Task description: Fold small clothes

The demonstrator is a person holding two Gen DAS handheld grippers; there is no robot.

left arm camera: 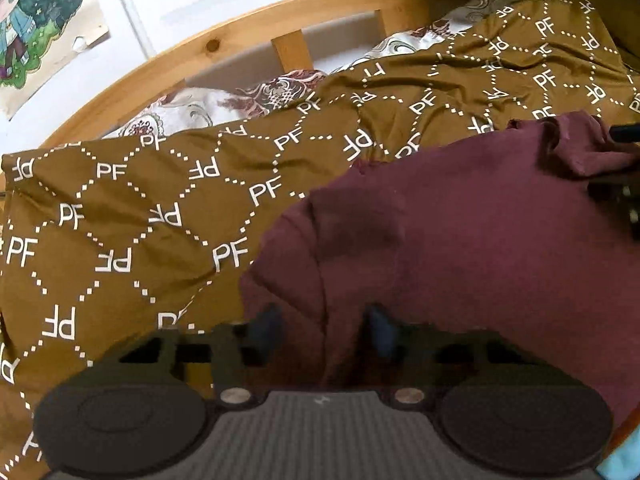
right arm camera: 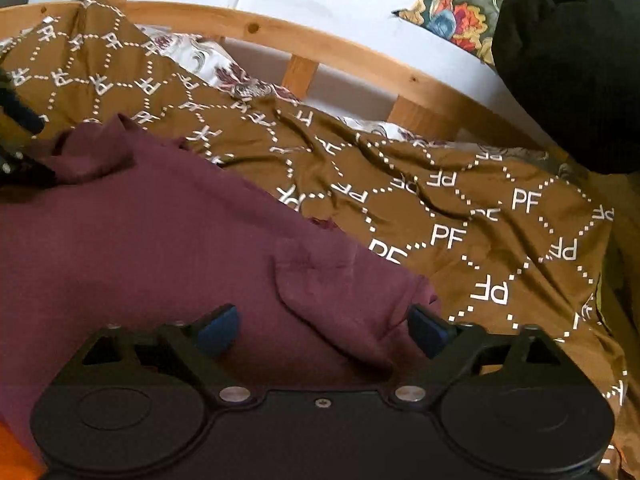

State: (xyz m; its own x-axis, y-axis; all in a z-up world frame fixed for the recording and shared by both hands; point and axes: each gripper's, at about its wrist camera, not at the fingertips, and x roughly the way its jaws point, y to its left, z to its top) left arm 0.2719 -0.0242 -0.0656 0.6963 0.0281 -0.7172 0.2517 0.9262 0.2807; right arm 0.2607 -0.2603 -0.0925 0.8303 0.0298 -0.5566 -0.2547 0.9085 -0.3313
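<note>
Left tool [left arm camera: 322,334] sits low over the near edge of the maroon garment [left arm camera: 460,248], fingers a narrow gap apart with cloth between them; can't tell if the pads actually pinch it. Right tool [right arm camera: 324,330] is spread wide over the garment's [right arm camera: 140,240] right near corner, blue pads [right arm camera: 218,330] clear of the fabric fold between them. Garment lies rumpled across the bed on a brown PF-print sheet [left arm camera: 120,220], far corner bunched up. Floral bedding [left arm camera: 192,110] shows past the sheet's far edge, then the wooden bed rail [left arm camera: 288,12] and white wall with a cartoon poster [left arm camera: 36,20]. Dark bulky object [right arm camera: 572,60] upper right of the right view, unidentifiable. Garment's near edge is cut off under both tool bodies. Bare sheet runs left and right of the garment.
</note>
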